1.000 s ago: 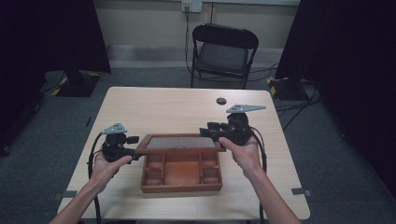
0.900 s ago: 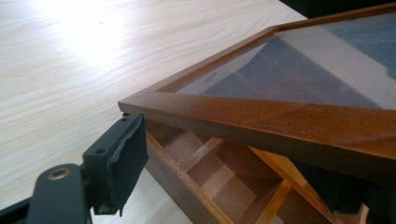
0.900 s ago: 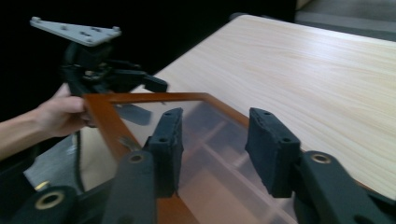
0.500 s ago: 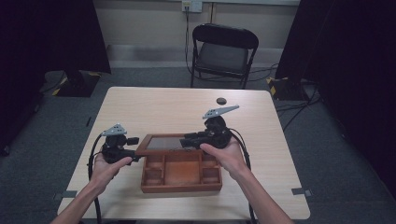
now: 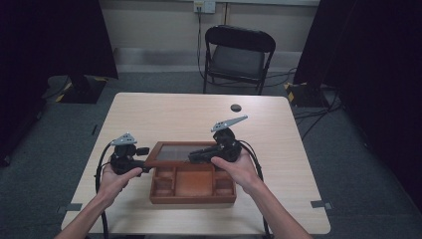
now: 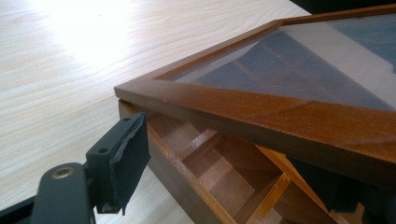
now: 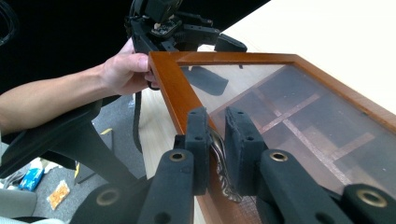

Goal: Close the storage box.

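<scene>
A brown wooden box (image 5: 193, 199) with several open compartments sits on the table's near half. Its glass-paned lid (image 5: 174, 153) is hinged at the back and held at a shallow tilt over the box. My right gripper (image 5: 193, 157) is shut on the lid's front rail; in the right gripper view the pads (image 7: 198, 135) clamp a metal clasp (image 7: 219, 161) on the lid (image 7: 289, 107). My left gripper (image 5: 147, 160) stands open at the box's left rear corner. Its jaws (image 6: 233, 158) straddle the box wall (image 6: 173, 182) beneath the lid frame (image 6: 280, 112).
A small black round object (image 5: 235, 107) lies on the table's far side. A black folding chair (image 5: 239, 50) stands behind the table. Cables trail from both grippers toward the near table edge. The other hand (image 7: 121, 70) holds the left gripper (image 7: 187, 32) at the lid's far corner.
My right gripper has moved left and toward me, and the lid's front edge has come down with it. The left gripper has stayed at the box's left corner.
</scene>
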A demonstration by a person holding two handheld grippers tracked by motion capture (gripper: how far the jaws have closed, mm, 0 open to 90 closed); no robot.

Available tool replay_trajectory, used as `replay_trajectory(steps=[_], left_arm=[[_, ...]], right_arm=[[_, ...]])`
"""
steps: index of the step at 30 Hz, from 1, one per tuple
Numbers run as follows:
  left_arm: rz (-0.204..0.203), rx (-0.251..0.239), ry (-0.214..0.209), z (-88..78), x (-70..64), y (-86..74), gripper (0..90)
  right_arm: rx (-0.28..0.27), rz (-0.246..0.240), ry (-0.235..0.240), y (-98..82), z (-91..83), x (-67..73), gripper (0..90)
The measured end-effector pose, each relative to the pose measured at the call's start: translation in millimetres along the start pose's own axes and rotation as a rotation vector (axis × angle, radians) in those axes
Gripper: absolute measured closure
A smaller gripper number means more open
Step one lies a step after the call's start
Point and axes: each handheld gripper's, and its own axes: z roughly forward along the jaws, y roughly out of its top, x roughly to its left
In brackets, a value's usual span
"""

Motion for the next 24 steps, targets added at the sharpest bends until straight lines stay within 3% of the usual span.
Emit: replay_trajectory(steps=[4,15,24], left_arm=[[-0.008,0.0,0.009,1.5,2.4,-0.2,21.2],[-0.032,0.013,-0.016,7.0,4.8,-1.0,21.9],[-0.032,0.025,-0.011,9.4,5.8,-2.9,22.7]], right_arm=[[0.003,-0.007,-0.002,-1.0,1.2,-1.3,81.5],[0.002,-0.036,-0.022,-2.1,1.4,-4.0,81.8],[0.011,-0.016,-0.043,-6.2,6.6,-8.8,81.8]])
